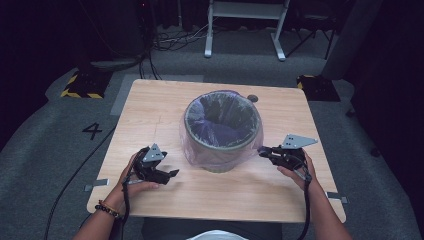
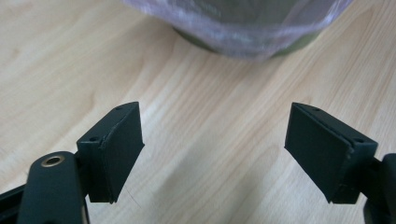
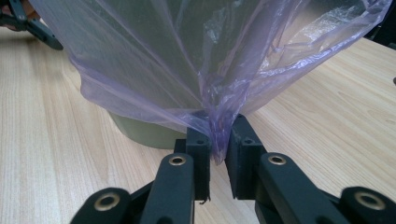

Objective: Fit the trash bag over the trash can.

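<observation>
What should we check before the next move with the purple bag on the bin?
1. Right gripper has the bag: ok, a bunched fold sits between its fingers.
2. Left gripper free: ok, open, only bare table between its fingers.
3. Bag folded over the bin rim: ok, all round in the high view.
4. Bin upright: ok.
5. Bag untorn: cannot tell.
6. Left side of the bag held: not ok, left gripper is apart from it.
</observation>
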Motion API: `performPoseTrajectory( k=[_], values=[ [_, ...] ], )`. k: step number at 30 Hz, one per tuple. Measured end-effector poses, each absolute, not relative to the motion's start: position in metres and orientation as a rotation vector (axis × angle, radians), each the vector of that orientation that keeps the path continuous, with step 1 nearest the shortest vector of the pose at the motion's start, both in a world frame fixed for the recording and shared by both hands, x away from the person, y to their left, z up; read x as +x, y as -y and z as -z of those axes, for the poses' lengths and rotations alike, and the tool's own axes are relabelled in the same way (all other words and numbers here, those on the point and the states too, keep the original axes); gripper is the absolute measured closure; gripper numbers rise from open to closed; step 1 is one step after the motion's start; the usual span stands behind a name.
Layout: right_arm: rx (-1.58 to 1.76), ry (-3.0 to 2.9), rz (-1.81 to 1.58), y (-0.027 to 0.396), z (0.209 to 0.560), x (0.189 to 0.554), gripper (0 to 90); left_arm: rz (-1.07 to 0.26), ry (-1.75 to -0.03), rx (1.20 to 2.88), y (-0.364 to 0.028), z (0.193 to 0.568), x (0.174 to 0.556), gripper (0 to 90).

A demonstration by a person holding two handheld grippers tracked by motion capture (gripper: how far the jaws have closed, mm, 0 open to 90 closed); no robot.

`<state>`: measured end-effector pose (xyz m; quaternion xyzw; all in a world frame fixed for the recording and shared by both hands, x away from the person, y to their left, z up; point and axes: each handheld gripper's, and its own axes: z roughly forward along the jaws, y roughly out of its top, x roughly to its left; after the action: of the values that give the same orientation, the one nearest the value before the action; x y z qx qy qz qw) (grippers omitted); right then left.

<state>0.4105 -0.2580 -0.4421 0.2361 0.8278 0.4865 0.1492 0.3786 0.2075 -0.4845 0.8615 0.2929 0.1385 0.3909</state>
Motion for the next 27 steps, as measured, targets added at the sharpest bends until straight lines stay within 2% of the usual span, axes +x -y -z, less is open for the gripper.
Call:
performPoseTrajectory(
  k=[6, 8, 12, 14, 18, 20, 23, 25, 27],
  values=[
    [0.698, -2.362, -1.398, 0.261, 0.441, 0.41, 79.0, -0.306, -0.791, 2.181, -0.21, 0.493, 0.383, 20.8],
    [0.703, -2.36, -1.394, 0.261, 0.442, 0.411, 82.5, -0.291, -0.814, 2.175, -0.212, 0.495, 0.385, 20.2],
    [0.716, -2.366, -1.373, 0.263, 0.443, 0.412, 83.6, -0.281, -0.855, 2.17, -0.214, 0.499, 0.388, 19.3],
    [0.733, -2.378, -1.351, 0.263, 0.444, 0.414, 78.4, -0.284, -0.869, 2.183, -0.214, 0.501, 0.389, 19.0],
    [0.792, -2.384, -1.32, 0.267, 0.446, 0.418, 59.9, -0.285, -0.865, 2.183, -0.213, 0.502, 0.388, 18.4],
    [0.807, -2.392, -1.316, 0.27, 0.447, 0.42, 59.4, -0.293, -0.857, 2.18, -0.213, 0.503, 0.389, 18.2],
    [0.833, -2.382, -1.328, 0.275, 0.447, 0.422, 51.6, -0.317, -0.84, 2.204, -0.212, 0.503, 0.388, 18.2],
    [0.838, -2.385, -1.326, 0.279, 0.447, 0.423, 51.1, -0.335, -0.825, 2.223, -0.209, 0.503, 0.387, 17.1],
    [0.841, -2.386, -1.327, 0.281, 0.448, 0.423, 46.9, -0.333, -0.824, 2.225, -0.209, 0.503, 0.388, 16.3]
  ],
)
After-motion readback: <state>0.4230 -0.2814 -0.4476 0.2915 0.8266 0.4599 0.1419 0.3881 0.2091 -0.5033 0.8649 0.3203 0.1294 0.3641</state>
